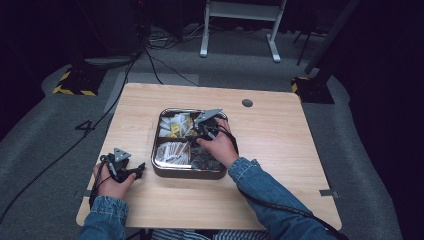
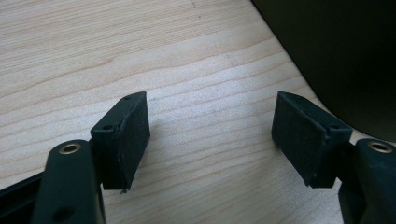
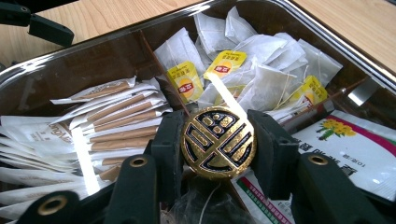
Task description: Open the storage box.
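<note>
Right gripper [image 3: 218,142]: we've got it pinching a round gold-and-black medallion [image 3: 218,141], just over the tea bags [image 3: 261,74] in the metal tray [image 1: 182,172].
Left gripper [image 2: 212,135]: ours sits spread wide over bare table [image 2: 93,56], beside the tray.

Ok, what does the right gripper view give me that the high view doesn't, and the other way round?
Right gripper view alone: the tongs' pads clamped on a round gold and black medallion, plus yellow tea-bag tags and a flower-printed sachet.

High view alone: the left tongs resting on the table left of the tray, and the floor cables.

Both: the metal tray with its tea bags and paper sticks, and the right tongs inside it.
</note>
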Demonstrator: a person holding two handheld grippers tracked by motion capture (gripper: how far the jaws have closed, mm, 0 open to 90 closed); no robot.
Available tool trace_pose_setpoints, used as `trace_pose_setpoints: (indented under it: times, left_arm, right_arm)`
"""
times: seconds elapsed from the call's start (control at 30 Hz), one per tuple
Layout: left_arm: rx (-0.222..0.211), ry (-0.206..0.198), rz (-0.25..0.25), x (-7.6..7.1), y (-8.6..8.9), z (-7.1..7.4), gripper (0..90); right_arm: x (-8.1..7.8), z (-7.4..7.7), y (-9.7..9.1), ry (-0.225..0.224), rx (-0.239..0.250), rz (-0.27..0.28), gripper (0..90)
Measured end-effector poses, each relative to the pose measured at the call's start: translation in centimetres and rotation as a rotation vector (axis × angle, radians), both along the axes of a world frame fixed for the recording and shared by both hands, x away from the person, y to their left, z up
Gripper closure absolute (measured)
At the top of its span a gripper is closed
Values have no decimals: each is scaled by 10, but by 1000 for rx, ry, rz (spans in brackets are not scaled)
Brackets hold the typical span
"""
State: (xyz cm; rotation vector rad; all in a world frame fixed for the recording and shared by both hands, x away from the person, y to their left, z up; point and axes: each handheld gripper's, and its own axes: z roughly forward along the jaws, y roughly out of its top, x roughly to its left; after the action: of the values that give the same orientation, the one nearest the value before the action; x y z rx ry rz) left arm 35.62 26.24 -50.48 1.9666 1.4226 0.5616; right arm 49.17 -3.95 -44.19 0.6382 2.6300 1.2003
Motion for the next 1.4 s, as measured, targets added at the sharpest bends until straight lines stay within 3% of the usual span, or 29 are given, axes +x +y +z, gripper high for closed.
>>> trace_pose_setpoints:
  times: [0.07, 0.67, 0.97, 1.4]
  left_arm:
    - [0, 0, 0, 0, 0, 0, 282]
    - [0, 0, 0, 0, 0, 0, 282]
    - [-2, 4, -2, 0, 0, 0, 280]
    - [0, 5, -8, 3, -2, 0, 280]
  right_arm:
    - [-2, -1, 0, -24, -3, -5, 587]
    - [-4, -1, 0, -33, 3, -12, 588]
    - [-3, 5, -2, -35, 28, -22, 589]
    - [-9, 41, -13, -80, 90, -19, 589]
